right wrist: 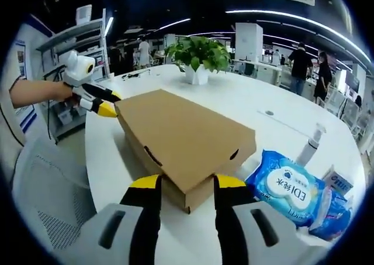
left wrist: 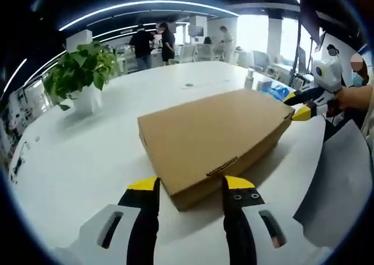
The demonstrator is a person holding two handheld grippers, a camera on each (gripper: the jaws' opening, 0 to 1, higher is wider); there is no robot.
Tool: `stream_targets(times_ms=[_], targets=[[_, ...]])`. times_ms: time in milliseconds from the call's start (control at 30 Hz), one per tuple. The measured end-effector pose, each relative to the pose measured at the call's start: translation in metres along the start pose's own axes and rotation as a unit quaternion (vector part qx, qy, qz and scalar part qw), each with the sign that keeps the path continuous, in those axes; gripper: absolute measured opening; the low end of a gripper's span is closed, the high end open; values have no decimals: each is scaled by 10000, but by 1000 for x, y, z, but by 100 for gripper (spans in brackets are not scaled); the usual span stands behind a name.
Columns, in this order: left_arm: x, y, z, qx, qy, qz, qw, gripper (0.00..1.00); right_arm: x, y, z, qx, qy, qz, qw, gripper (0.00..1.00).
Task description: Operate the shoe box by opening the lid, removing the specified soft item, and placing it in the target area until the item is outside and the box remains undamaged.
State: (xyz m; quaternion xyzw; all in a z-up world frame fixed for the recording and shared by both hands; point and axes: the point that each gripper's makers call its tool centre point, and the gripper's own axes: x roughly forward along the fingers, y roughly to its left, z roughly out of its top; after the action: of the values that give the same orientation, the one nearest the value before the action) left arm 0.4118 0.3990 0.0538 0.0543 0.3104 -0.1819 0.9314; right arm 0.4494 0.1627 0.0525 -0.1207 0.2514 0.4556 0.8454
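Flat brown cardboard shoe box (left wrist: pixel 213 137) w/ lid closed on white bench (left wrist: pixel 87 154); left tongs (left wrist: pixel 191 186) & right tongs (right wrist: pixel 180 184) spread at opposite near corners, next: lift lid edge.

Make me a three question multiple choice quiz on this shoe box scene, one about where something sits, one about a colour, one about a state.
1. Where is the blue packet of wipes in the right gripper view?
A. On top of the box
B. On the table beside the box
C. Inside the plant pot

2. What colour are the tips of the left tool?
A. Yellow
B. Red
C. Green

3. What state is the lid of the cardboard box?
A. Torn off
B. Propped wide open
C. Closed

Answers:
1. B, the packet lies on the white table next to the box corner.
2. A, both tips are yellow above black fingers.
3. C, the lid lies flat on the box, with the right tool and the left tool open at opposite corners.
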Motion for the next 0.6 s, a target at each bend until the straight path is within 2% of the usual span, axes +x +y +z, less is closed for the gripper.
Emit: stream_targets(times_ms=[600], targets=[[12, 2, -9, -69, 120, 1, 9999, 43, 7, -2, -10, -17, 133, -6, 9999, 32]])
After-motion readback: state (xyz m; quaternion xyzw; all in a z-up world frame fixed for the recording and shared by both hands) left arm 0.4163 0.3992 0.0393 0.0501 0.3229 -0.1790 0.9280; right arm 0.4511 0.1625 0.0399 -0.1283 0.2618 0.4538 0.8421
